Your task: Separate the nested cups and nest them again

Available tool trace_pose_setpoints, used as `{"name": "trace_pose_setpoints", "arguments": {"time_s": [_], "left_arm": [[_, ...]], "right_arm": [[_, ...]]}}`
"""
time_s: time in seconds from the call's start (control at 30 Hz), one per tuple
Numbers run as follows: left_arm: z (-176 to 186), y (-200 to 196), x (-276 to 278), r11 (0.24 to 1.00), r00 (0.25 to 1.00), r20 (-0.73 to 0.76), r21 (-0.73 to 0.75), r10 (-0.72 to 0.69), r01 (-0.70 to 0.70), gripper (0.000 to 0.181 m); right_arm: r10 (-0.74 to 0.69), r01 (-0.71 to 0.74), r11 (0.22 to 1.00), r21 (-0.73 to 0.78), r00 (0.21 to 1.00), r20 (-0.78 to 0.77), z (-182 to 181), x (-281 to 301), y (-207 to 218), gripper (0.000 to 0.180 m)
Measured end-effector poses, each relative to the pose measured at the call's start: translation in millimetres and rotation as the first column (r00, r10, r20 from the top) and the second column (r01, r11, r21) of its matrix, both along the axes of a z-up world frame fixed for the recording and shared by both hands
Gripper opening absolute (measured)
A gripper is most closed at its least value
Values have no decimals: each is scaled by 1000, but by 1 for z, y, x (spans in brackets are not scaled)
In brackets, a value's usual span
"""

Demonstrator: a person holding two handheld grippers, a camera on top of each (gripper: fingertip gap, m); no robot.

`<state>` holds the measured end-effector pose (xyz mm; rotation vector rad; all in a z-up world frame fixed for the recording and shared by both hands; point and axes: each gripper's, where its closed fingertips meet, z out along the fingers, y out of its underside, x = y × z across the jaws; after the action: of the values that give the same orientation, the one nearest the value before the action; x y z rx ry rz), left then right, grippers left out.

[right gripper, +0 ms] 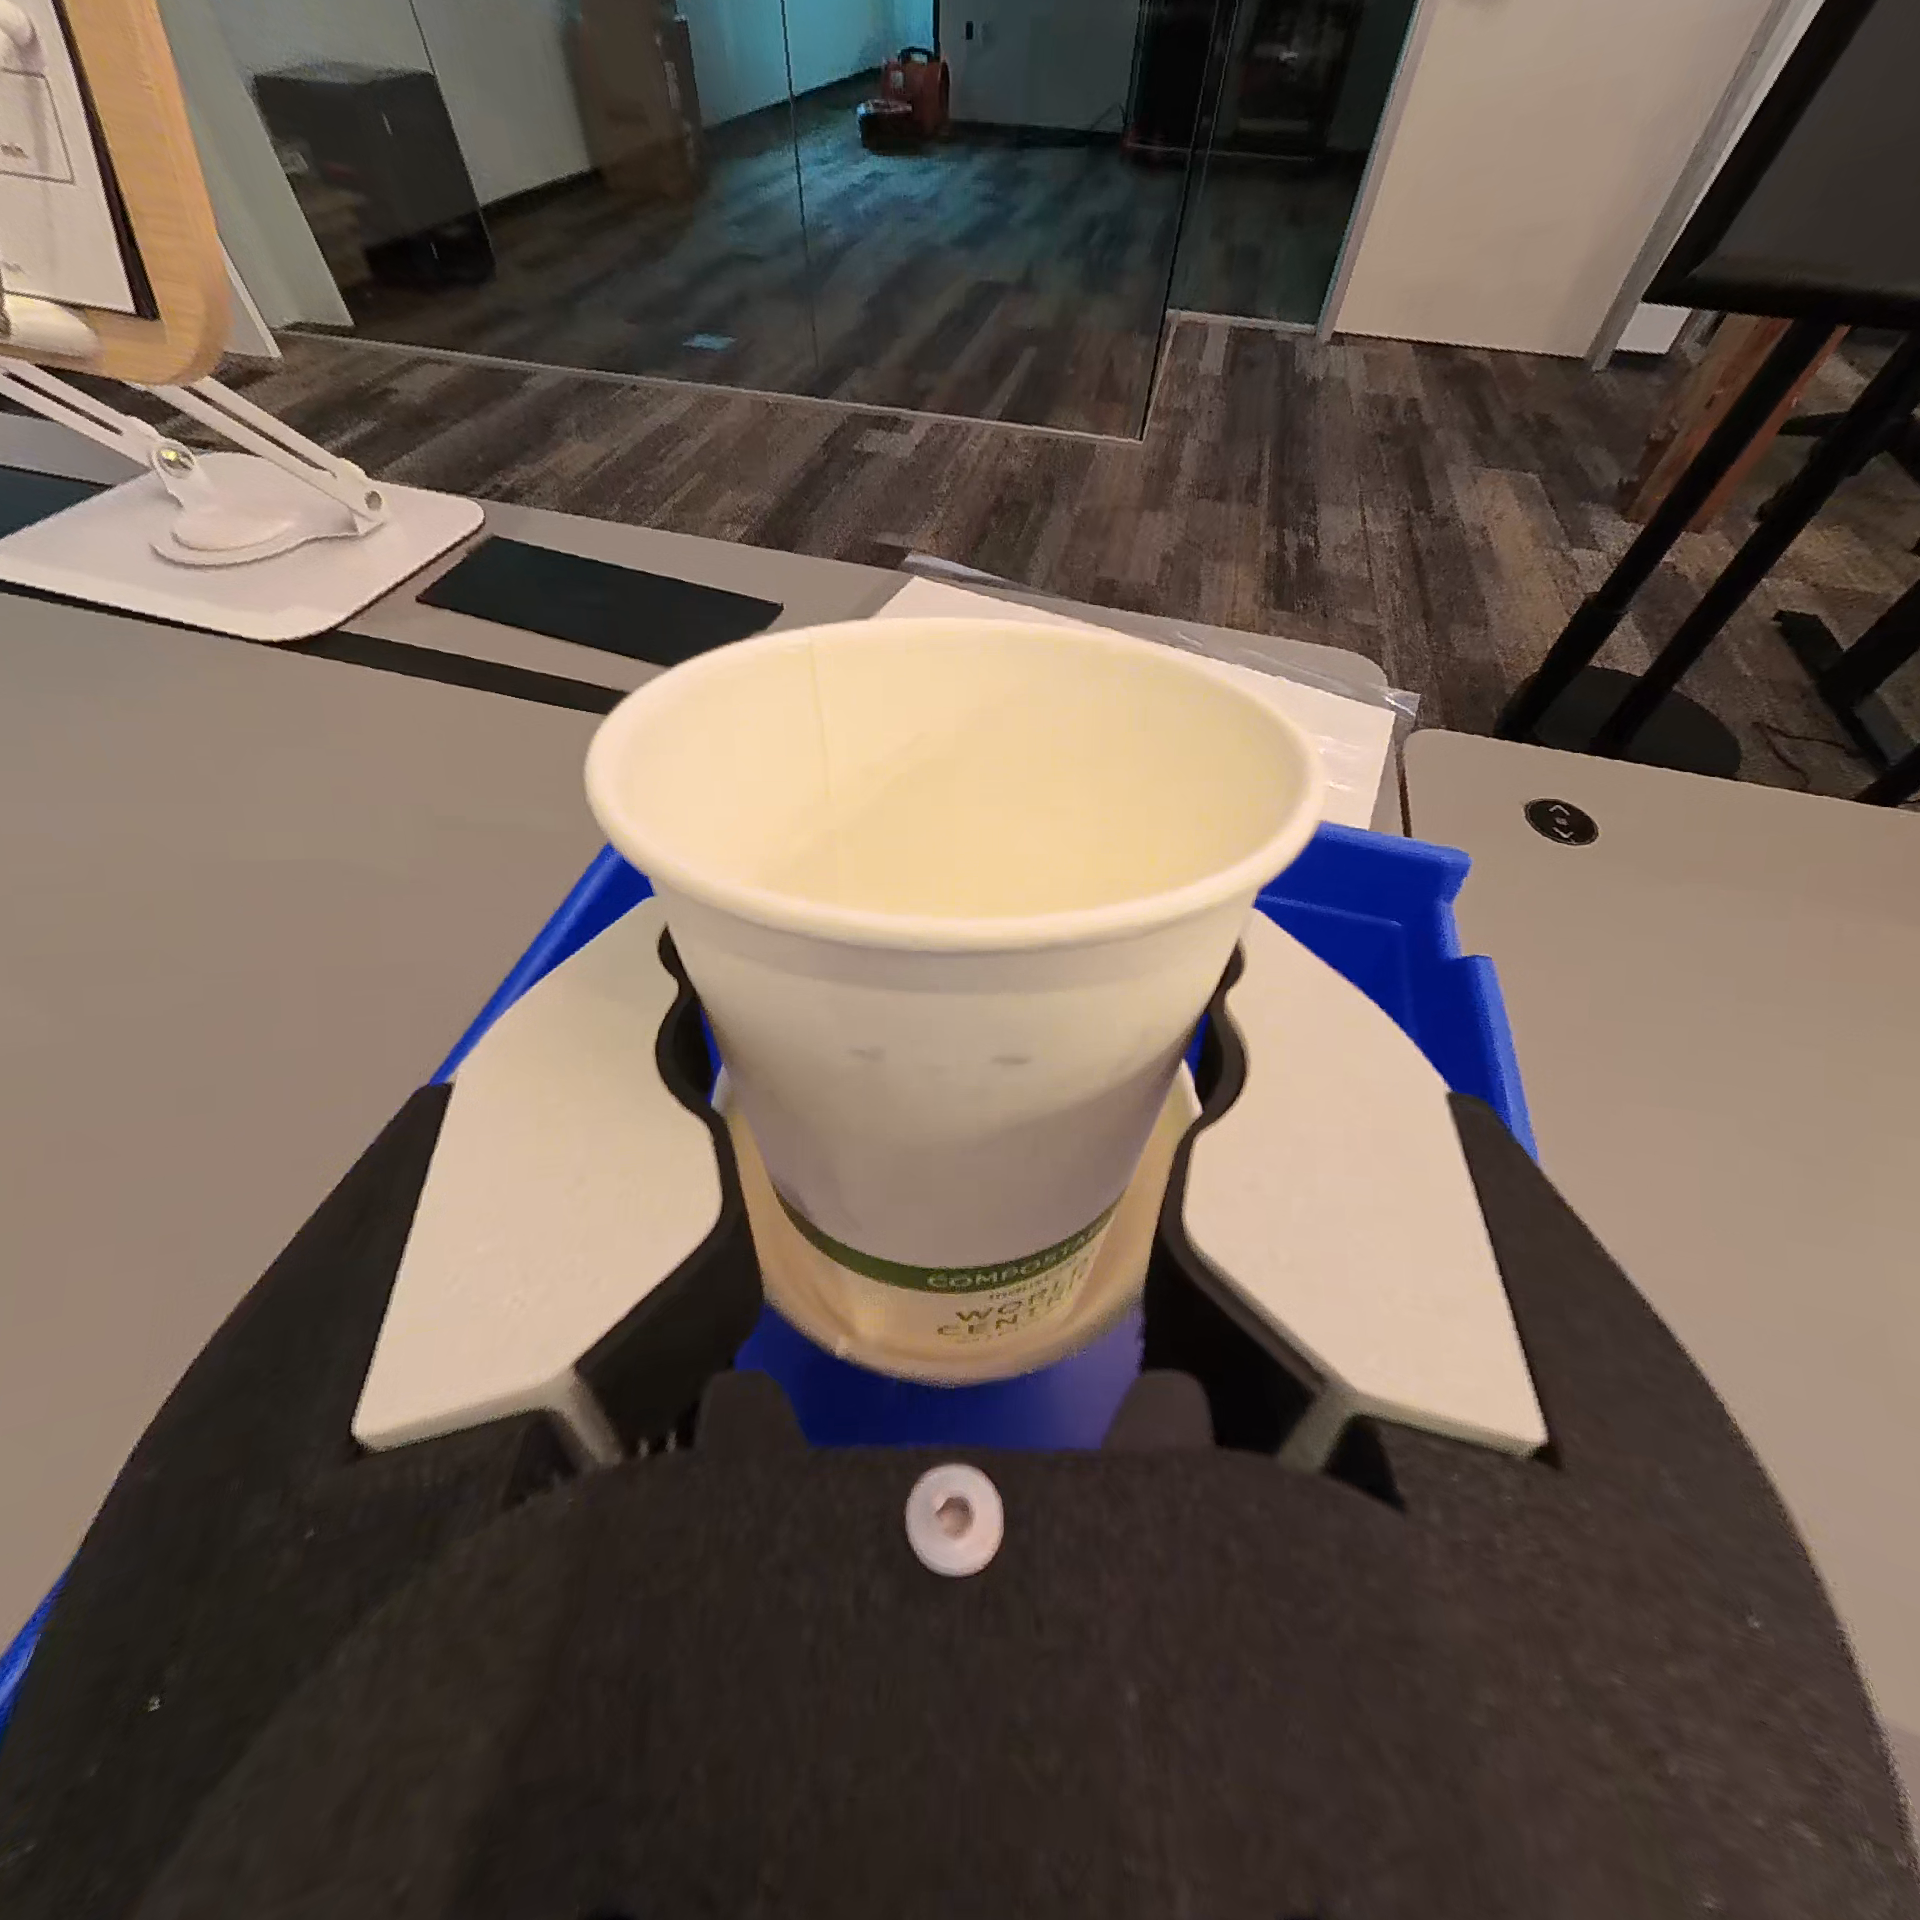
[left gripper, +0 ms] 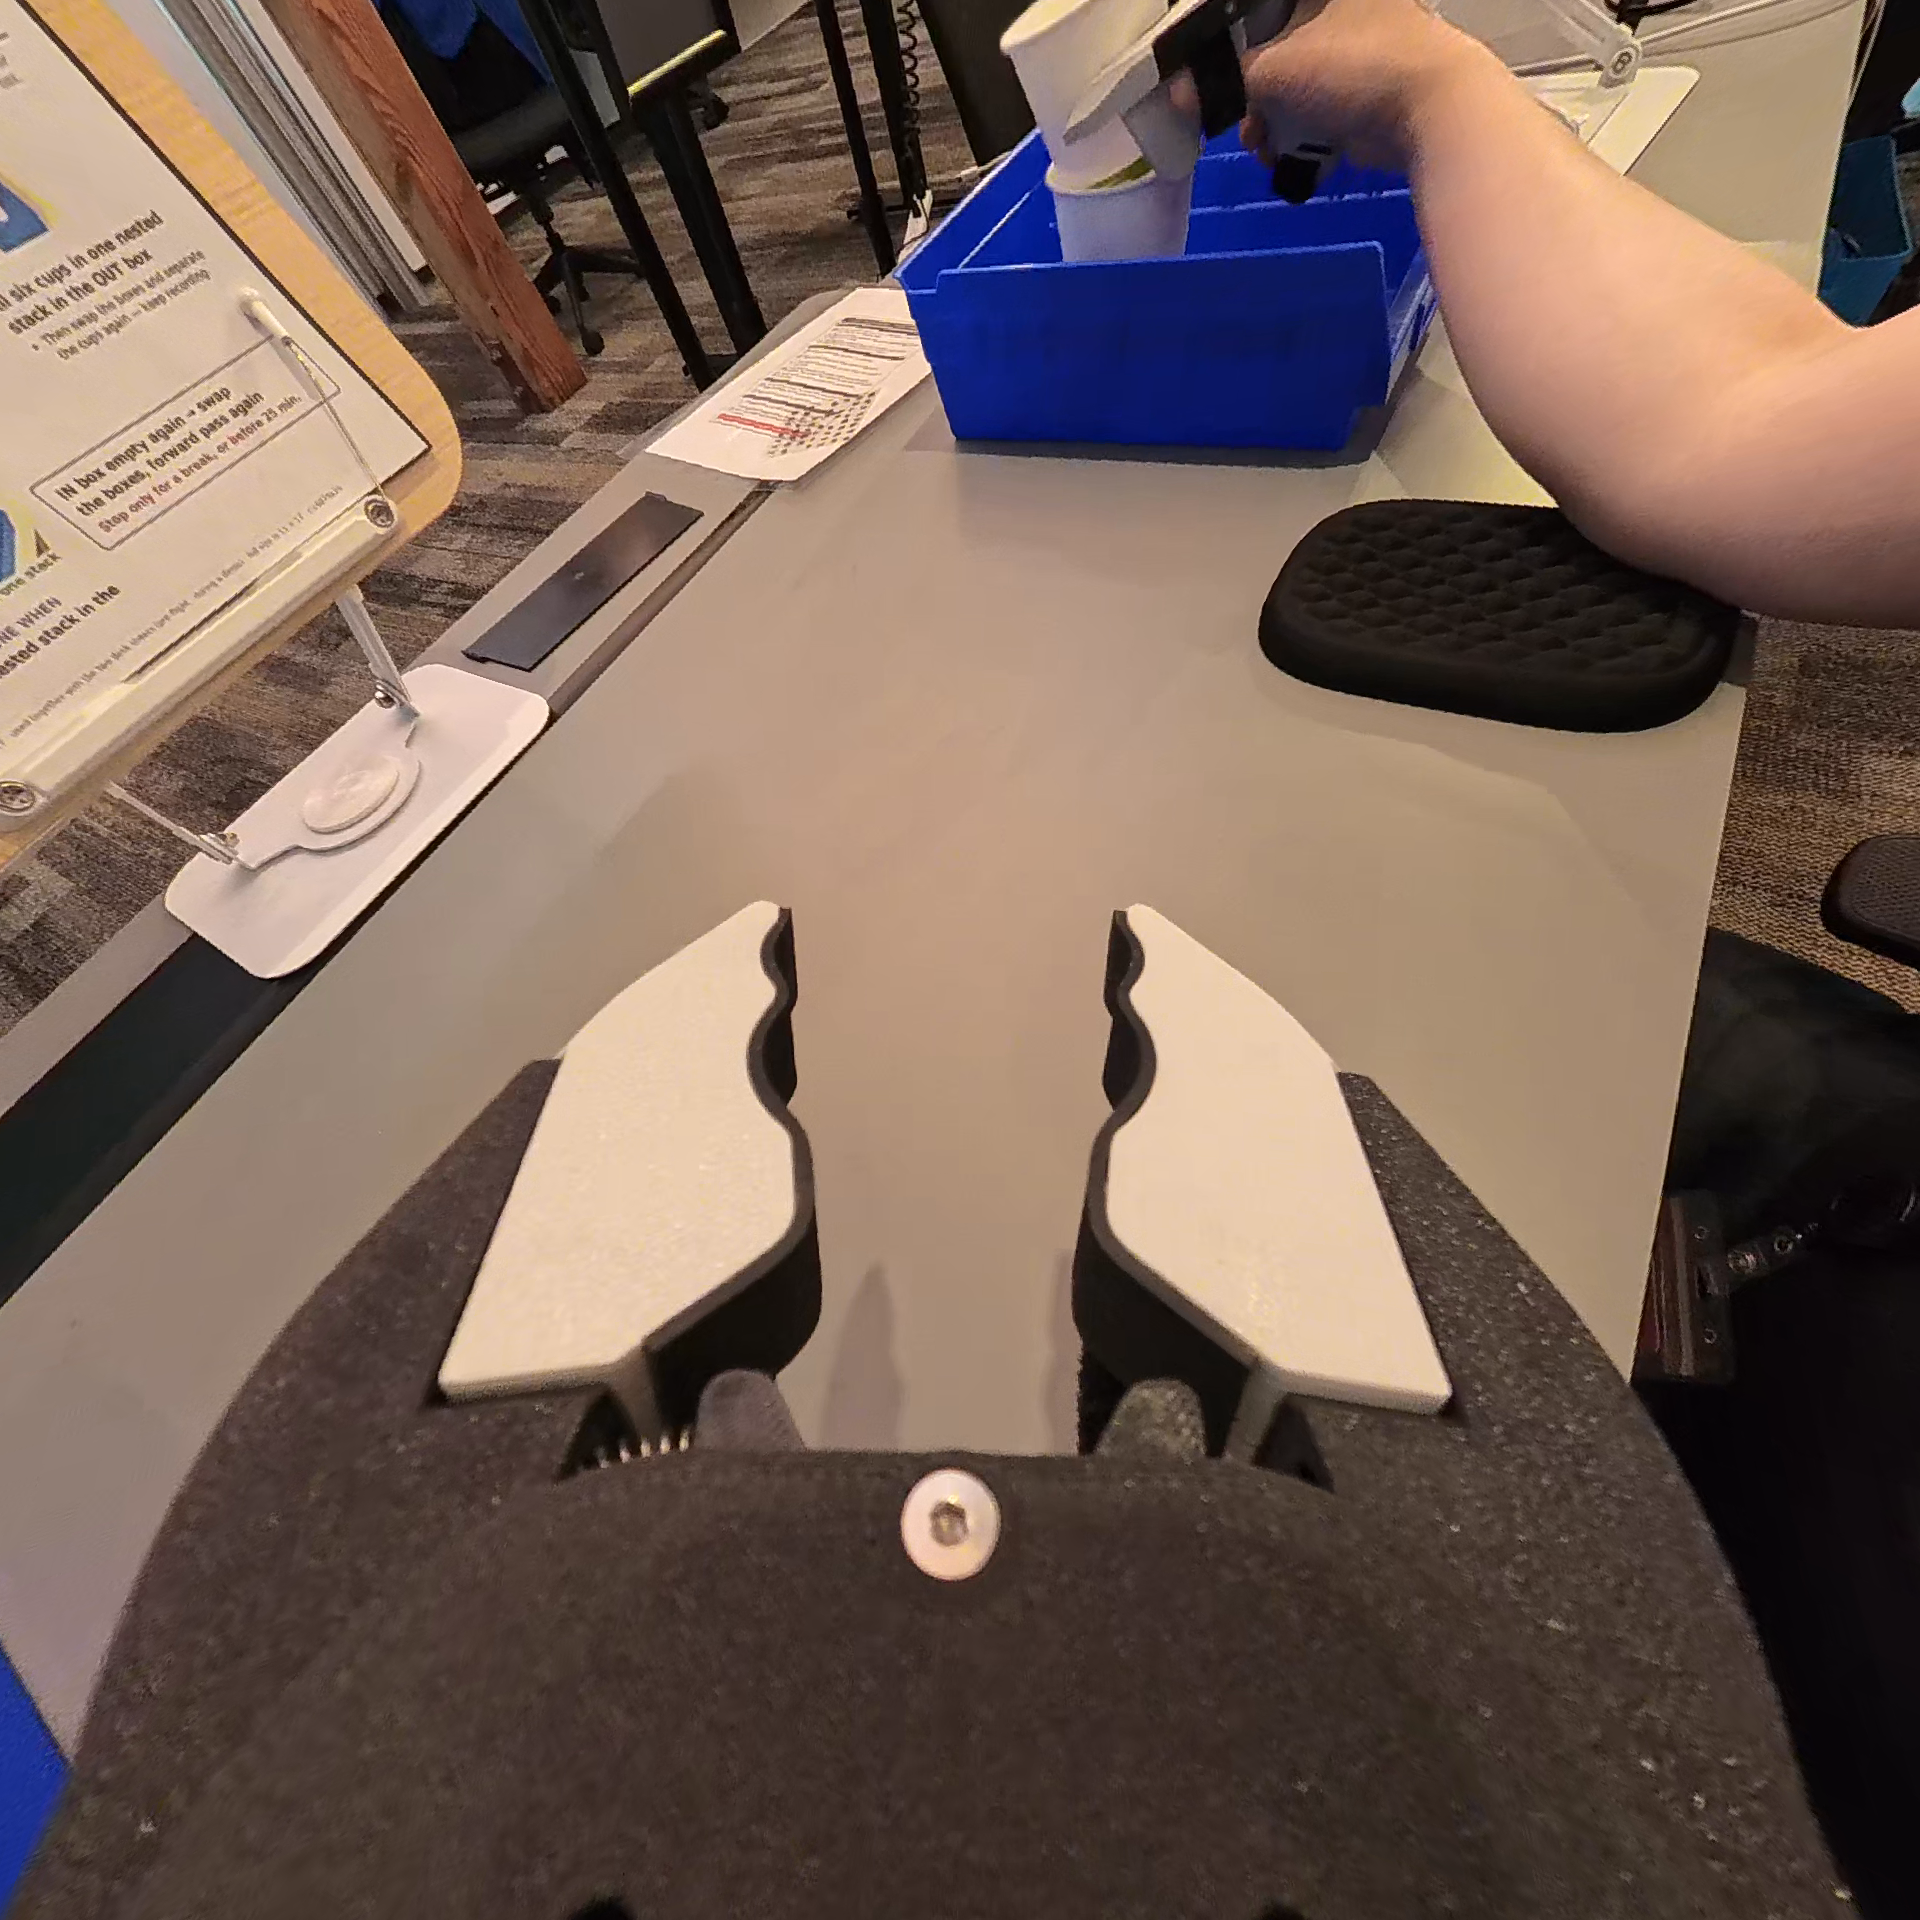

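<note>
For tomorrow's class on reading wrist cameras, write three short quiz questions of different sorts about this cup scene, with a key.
1. True or false: the left gripper holds a cup.
2. What does the right gripper grip? A) black pad B) paper cup C) sheet of paper
3. Name the container the lower cup stands in.

Key:
1. False: its jaws are open above bare table.
2. B: the paper cup, its base tilted into the lower cup's mouth.
3. The blue bin.
</note>
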<state>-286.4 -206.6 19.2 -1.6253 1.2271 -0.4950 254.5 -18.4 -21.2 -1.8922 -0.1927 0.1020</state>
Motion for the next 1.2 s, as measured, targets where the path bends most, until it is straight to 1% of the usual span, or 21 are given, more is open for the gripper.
{"name": "trace_pose_setpoints", "arguments": {"time_s": [0.13, 0.4, 0.57, 0.67, 0.7, 0.73, 0.8, 0.9, 0.97, 1.0, 1.07, 1.1, 1.17, 1.2], "left_arm": [[-1, -1, -1, 1000, 1000, -4, -1, 1, -1, 56], [4, -2, -2, 1000, 1000, -2, 13, 2, -2, 56], [9, -3, -5, 1000, 1000, 3, 28, 14, -14, 57], [14, -2, -12, 999, 999, 8, 42, 31, -32, 57], [16, -1, -15, 998, 999, 10, 47, 39, -39, 56], [18, -1, -19, 997, 999, 12, 54, 49, -50, 56], [24, 3, -31, 993, 996, 9, 79, 86, -86, 56], [32, 19, -64, 975, 981, -23, 121, 191, -187, 56], [39, 39, -100, 946, 952, -68, 149, 300, -287, 57], [44, 51, -124, 922, 924, -103, 169, 368, -348, 57], [49, 80, -180, 854, 835, -203, 228, 511, -468, 59], [47, 92, -208, 830, 790, -260, 238, 555, -505, 61], [34, 115, -256, 808, 714, -384, 214, 586, -549, 57], [25, 126, -278, 799, 673, -446, 205, 590, -565, 58]], "right_arm": [[15, -12, 999, 48, 998, -57, 3, -1, 3, 92], [15, -14, 1000, 11, 999, -50, -4, 2, -1, 95], [18, -18, 996, -86, 1000, 3, -8, 4, -15, 105], [-7, 11, 990, -139, 1000, 29, -5, 9, -27, 112], [-5, 11, 986, -166, 999, 37, -6, 9, -32, 112], [-8, 17, 985, -173, 999, 54, -3, 10, -36, 112], [-14, 24, 991, -130, 997, 77, 13, 9, -42, 112], [23, -17, 998, -58, 996, 90, 44, -7, -50, 110], [48, -43, 998, -43, 990, 133, 58, -19, -56, 108], [50, -44, 998, -39, 985, 164, 64, -24, -58, 107], [53, -48, 998, -28, 974, 221, 75, -34, -59, 106], [63, -60, 998, -22, 969, 240, 80, -40, -58, 106], [87, -88, 996, -12, 959, 269, 86, -54, -56, 105], [96, -97, 995, -11, 954, 285, 88, -59, -54, 104]]}}
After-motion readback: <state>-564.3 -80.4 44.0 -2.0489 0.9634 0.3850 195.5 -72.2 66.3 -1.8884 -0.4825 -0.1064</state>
